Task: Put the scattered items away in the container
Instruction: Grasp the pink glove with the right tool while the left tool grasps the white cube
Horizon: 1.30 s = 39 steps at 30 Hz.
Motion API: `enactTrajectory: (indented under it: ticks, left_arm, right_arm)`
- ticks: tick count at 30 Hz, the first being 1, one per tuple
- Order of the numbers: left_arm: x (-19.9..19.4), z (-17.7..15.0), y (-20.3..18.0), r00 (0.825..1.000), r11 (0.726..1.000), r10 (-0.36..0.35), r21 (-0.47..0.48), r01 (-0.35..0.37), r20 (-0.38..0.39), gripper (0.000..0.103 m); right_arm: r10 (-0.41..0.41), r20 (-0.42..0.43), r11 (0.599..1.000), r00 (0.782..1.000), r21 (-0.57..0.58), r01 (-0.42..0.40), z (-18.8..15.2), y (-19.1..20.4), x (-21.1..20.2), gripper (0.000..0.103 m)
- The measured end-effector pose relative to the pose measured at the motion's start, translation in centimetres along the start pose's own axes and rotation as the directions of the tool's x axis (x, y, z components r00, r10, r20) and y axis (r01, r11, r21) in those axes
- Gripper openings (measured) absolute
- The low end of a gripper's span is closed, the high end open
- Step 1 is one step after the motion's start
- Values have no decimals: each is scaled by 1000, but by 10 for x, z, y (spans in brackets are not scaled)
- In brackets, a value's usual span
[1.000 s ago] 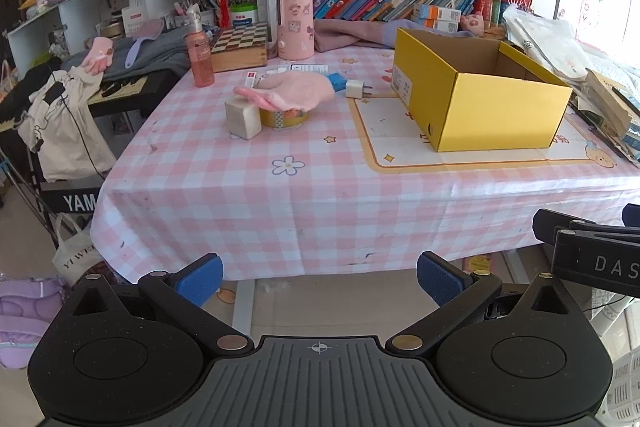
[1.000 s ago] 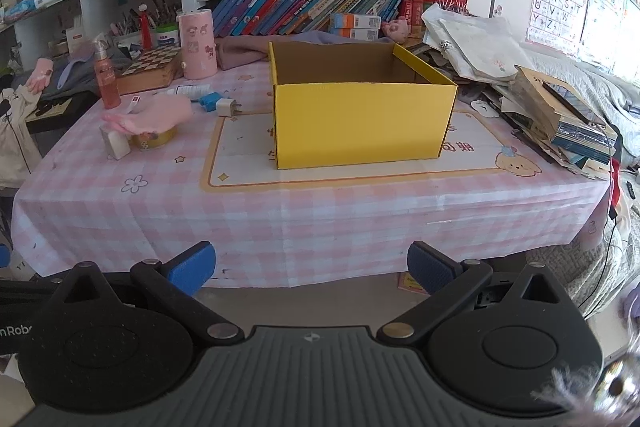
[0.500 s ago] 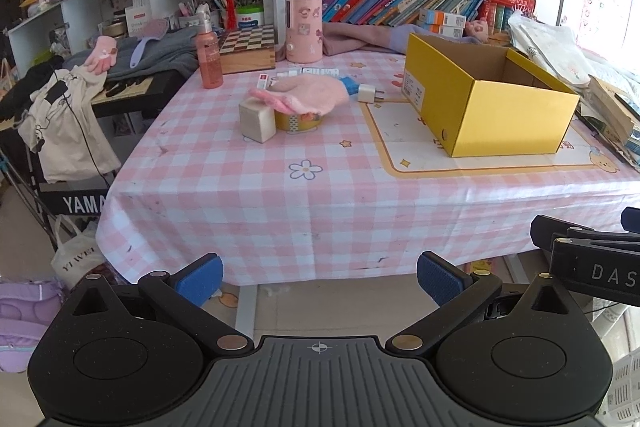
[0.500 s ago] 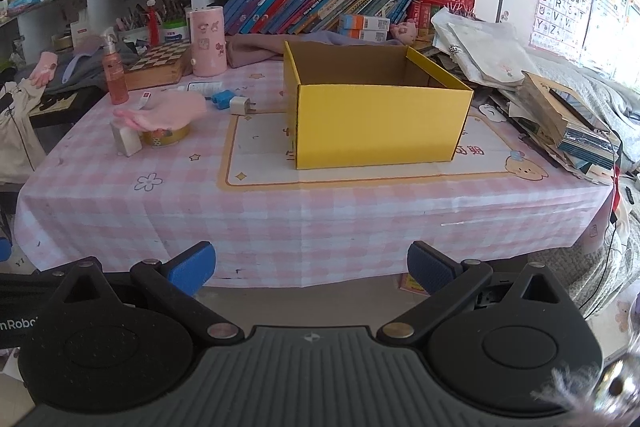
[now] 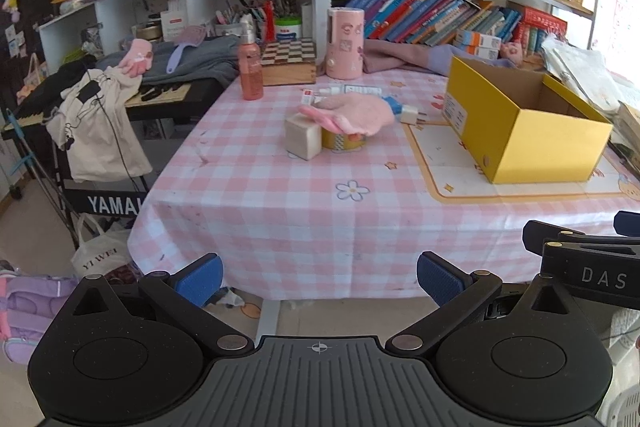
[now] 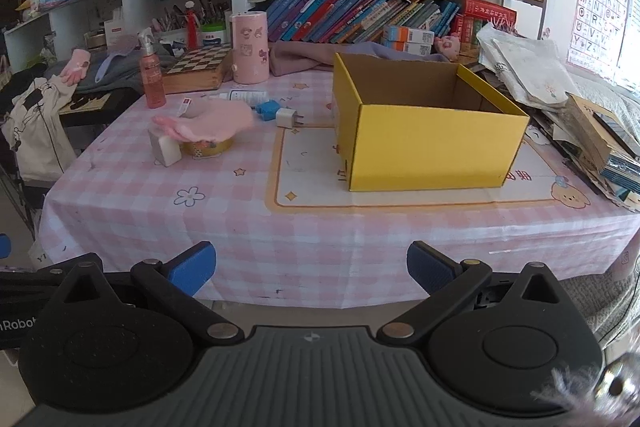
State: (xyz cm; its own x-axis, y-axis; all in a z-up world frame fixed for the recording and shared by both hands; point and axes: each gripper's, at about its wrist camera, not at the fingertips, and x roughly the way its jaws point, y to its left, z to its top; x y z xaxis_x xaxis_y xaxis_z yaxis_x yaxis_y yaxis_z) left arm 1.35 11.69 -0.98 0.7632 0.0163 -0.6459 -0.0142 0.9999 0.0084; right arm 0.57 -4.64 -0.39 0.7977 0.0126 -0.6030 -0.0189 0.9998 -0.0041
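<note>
Both grippers hung short of the pink checked tablecloth [image 6: 320, 227], off its near edge. Left gripper [image 5: 319, 277] was spread wide, blue pads gripping nothing; right gripper [image 6: 311, 267] likewise released and bare. The open yellow cardboard box [image 6: 432, 147] sat on a cream mat, right side of the table. Left of it: a pink knitted glove [image 5: 352, 115] draped over a yellow tape roll [image 5: 344, 142], a white cube [image 5: 303, 142] touching the roll, and a white plug with blue adapter [image 6: 280, 113] behind, between glove and box.
</note>
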Motion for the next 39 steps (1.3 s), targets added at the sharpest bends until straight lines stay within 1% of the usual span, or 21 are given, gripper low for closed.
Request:
enactTrajectory:
  ticks: [5,9,14,16,19,22,25,27,30,34,39]
  left_arm:
    - [13,11,8,999,999,39,-33,-38,20,103]
    - [32,23,11,997,997,67,-50,-66,26,103]
    - [60,44,13,994,992,111,-67,-110,10,103]
    - [71,50,14,992,989,129,-65,-129,-3,103]
    - [86,60,16,987,985,158,-61,-160,-23,103]
    - [101,67,18,985,983,169,-59,-171,-45,103]
    - [115,74,16,983,984,172,-28,-174,-61,103]
    - [125,80,13,984,986,166,-4,-167,-60,103]
    - [142,88,9,987,988,152,35,-150,-54,103]
    - [168,98,1,986,986,147,85,-141,-76,103]
    - [196,107,-3,983,985,146,105,-135,-110,102]
  right_arm:
    - [62,24,998,998,-33,-61,17,10,23,101]
    - [99,28,994,995,-46,-97,33,12,49,101]
    - [153,3,987,988,-46,-152,58,14,87,101]
    - [180,-20,983,984,-37,-180,66,16,103,100]
    - [228,-59,973,972,-13,-229,79,16,127,100]
    - [271,-73,962,960,0,-272,92,19,149,98]
    - [313,-83,949,946,3,-314,105,24,171,92]
    - [334,-96,942,938,5,-335,113,27,186,90]
    - [355,-111,935,928,15,-356,124,30,208,90]
    - [380,-136,925,915,65,-375,138,30,243,91]
    - [415,-223,908,882,166,-385,147,30,288,91]
